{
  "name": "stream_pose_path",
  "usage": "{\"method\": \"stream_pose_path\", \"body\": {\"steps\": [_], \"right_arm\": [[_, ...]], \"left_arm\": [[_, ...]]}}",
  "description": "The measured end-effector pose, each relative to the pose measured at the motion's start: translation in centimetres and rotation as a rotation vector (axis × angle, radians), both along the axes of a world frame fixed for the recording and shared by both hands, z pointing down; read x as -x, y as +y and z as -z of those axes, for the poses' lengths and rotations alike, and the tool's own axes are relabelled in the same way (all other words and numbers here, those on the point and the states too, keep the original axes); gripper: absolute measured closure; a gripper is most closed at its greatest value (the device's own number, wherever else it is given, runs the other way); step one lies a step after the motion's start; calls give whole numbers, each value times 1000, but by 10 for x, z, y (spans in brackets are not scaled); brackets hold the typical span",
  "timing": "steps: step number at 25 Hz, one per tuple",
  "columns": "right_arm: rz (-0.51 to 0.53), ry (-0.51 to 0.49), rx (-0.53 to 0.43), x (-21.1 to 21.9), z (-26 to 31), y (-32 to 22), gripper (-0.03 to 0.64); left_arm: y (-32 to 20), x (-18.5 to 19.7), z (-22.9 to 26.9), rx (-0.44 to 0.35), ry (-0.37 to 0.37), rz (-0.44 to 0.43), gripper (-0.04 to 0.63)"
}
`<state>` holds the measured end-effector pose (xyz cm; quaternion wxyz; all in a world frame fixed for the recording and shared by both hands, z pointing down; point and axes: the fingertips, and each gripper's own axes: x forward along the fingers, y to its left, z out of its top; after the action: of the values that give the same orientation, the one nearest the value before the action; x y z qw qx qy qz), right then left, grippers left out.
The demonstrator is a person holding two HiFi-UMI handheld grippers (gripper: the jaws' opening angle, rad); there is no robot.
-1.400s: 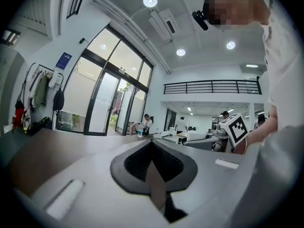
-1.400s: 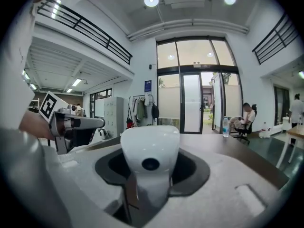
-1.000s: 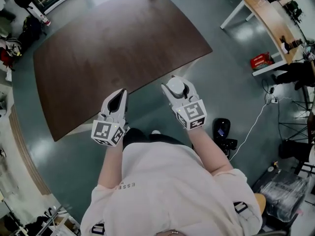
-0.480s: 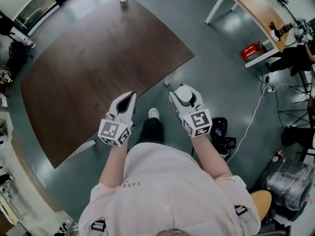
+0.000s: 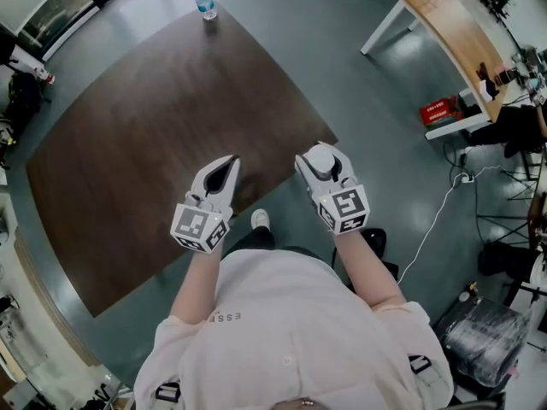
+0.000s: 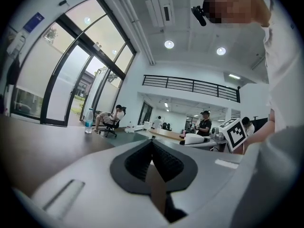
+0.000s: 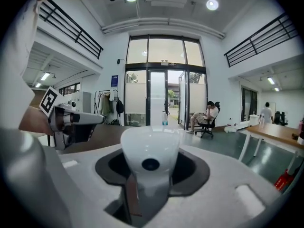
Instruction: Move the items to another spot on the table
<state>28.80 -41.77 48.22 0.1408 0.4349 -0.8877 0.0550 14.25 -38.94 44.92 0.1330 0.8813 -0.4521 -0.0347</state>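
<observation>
My right gripper [image 5: 320, 154] is shut on a white rounded object [image 7: 151, 148] with a small dark hole in its front. It hangs just beyond the near corner of the dark brown table [image 5: 145, 126]. The left gripper [image 5: 227, 165] is over the table's near edge, its black pads [image 6: 164, 158] meeting at the tips with nothing between them. A clear water bottle [image 5: 203, 0] with a blue label stands upright at the table's far corner, also visible in the left gripper view [image 6: 89, 121] and the right gripper view [image 7: 165, 118]. Both grippers are side by side, far from the bottle.
A light wooden desk [image 5: 461, 32] stands to the right with a red box [image 5: 442, 109] beside it and a white cable [image 5: 436, 225] on the floor. A person sits in a chair [image 7: 206, 118] beyond the table. My shoe [image 5: 259, 220] shows below the table's edge.
Both grippers have moved forward to the table's near edge; the left one now reaches over the tabletop. The right still holds the white object. The bottle shows further into the view.
</observation>
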Motion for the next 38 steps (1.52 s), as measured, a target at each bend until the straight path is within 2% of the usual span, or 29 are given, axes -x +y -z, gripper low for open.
{"method": "stream_pose_path", "body": {"steps": [8,18,21,29,36,38], "right_arm": [[94,5,-8,20,1,-85,433],[317,6,31,55,-33,-163,433],[375,5,36,69,-40,-178,433],[465,-14,43,83,-52,-186,434],[472,-62,64,88,-52,-187,431],[466,-65,67,87,-50,-188,367]], "left_arm": [[-63,22,10,-12,-10,109,581],[-99,61,3,17,-8,396,581],[-105,70,-4,36,-2,456,581],[-118,64,-13,63,-8,497,581],[-116,61,-19,71,-17,502,581],[-115,61,-20,70,-16,501,581]]}}
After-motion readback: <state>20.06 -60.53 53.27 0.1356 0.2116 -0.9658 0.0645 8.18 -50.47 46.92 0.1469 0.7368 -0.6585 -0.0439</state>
